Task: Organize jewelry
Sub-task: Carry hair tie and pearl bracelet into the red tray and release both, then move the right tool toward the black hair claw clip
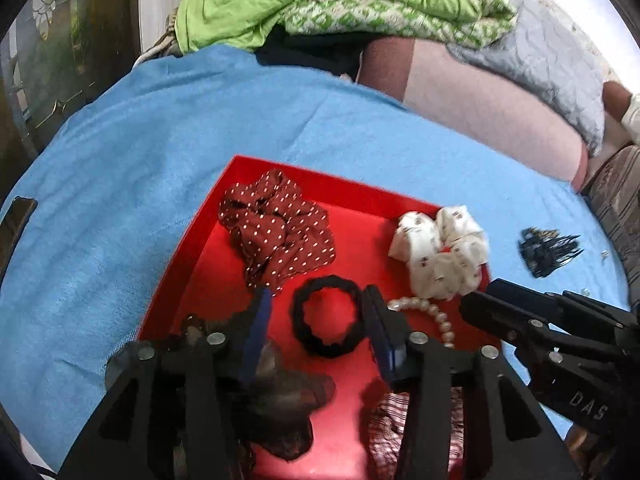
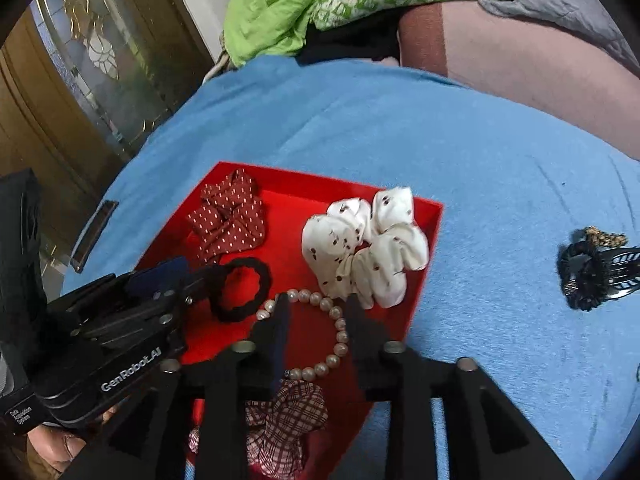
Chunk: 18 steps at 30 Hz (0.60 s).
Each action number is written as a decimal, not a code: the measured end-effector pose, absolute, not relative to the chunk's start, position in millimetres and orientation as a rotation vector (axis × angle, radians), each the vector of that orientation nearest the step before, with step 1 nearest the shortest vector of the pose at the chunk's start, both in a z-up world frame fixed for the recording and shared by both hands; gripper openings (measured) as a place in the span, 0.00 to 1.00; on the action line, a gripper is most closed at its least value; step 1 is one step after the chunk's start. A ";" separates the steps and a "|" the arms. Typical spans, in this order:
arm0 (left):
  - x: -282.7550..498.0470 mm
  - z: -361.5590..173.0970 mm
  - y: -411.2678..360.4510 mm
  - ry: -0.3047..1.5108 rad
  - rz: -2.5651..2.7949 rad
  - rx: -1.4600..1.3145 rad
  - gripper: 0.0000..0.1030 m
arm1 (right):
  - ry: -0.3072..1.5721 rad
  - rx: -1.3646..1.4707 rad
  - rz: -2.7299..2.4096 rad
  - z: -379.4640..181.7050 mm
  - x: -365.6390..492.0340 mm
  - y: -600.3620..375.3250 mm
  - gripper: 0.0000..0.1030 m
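Observation:
A red tray lies on a blue cloth. In it are a maroon dotted scrunchie, a white printed scrunchie, a black hair tie, a pearl bracelet, a plaid scrunchie and a dark sheer scrunchie. My left gripper is open, its fingers either side of the black hair tie. My right gripper is open and empty over the pearl bracelet.
A black claw clip and a dark hair tie lie on the blue cloth right of the tray. A green quilt and pillows are piled at the back. A dark phone lies at the left edge.

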<state>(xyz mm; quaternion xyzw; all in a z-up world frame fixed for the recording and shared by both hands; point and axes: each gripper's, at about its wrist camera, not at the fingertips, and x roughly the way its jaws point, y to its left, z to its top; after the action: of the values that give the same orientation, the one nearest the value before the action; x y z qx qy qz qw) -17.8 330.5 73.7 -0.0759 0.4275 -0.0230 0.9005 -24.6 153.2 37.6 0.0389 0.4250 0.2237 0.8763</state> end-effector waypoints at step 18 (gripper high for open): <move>-46.7 95.2 307.1 0.741 -0.102 -0.174 0.56 | 0.832 0.151 0.145 50.8 -19.9 -26.3 0.44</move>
<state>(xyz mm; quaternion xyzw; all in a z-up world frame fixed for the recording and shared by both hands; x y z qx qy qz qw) -46.7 307.1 95.2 -0.0849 0.3616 -0.0498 0.9271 -19.9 -26.3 50.8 0.0733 0.4033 0.0704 0.9094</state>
